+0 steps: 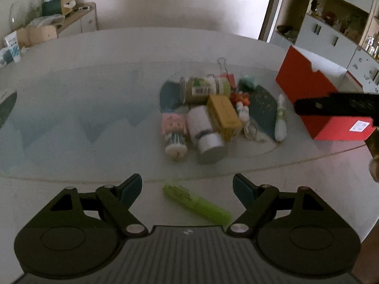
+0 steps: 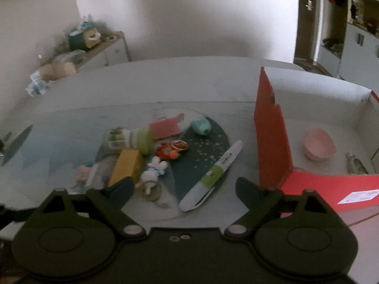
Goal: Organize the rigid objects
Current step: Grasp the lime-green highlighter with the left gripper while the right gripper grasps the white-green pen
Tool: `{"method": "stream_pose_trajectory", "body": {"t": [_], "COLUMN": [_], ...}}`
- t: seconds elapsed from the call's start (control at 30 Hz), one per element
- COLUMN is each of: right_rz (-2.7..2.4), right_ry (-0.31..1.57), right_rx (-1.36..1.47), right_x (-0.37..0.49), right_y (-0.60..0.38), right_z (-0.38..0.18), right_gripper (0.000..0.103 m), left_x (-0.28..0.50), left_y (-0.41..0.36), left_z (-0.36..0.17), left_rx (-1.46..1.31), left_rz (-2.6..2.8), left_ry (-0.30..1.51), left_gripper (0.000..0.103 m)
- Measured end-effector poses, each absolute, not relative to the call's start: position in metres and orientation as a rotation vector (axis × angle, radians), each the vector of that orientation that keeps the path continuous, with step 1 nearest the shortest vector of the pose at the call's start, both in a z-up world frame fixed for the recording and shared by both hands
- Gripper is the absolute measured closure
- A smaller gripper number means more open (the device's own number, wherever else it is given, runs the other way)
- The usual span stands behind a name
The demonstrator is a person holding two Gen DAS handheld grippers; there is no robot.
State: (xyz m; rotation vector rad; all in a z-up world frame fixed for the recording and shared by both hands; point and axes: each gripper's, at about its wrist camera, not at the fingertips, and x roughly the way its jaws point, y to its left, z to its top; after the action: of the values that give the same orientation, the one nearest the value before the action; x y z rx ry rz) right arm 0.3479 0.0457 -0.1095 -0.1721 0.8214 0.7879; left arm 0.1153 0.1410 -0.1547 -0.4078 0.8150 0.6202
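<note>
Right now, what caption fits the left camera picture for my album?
Open left gripper hovering over a green marker near a toy pile.

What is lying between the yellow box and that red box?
In the right wrist view, a small bunny toy and a white-and-green pen lie between the yellow box and the red box.

A lived-in home dining room: a round glass-covered tabletop [image 1: 94, 108] strewn with small household odds and ends, a low sideboard [image 1: 80, 21] against the plain wall piled with tissue boxes and bags, and a built-in display cabinet [image 1: 336, 21] of ornaments beside the doorway.
</note>
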Motion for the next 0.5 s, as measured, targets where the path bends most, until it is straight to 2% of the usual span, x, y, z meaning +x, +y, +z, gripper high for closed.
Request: {"method": "stream_pose_trajectory", "body": {"t": [0.1, 0.4, 0.5], "right_rz": [0.741, 0.646, 0.604], "right_ry": [0.833, 0.835, 0.853], "right_rx": [-0.167, -0.173, -0.144], "right_x": [0.356, 0.372, 0.375], "right_y": [0.052, 0.074, 0.077], "right_z": [-0.118, -0.133, -0.137], "right_gripper": [0.022, 0.036, 0.045], "left_x": [0.116, 0.123, 0.125], "left_y": [0.137, 0.131, 0.127], "left_z": [-0.162, -0.175, -0.178], "left_rx": [-0.408, -0.448, -0.448], "left_rz": [0.638, 0.696, 0.716], "left_ry": [0.834, 0.851, 0.857], "left_gripper": [0.019, 0.019, 0.019]}}
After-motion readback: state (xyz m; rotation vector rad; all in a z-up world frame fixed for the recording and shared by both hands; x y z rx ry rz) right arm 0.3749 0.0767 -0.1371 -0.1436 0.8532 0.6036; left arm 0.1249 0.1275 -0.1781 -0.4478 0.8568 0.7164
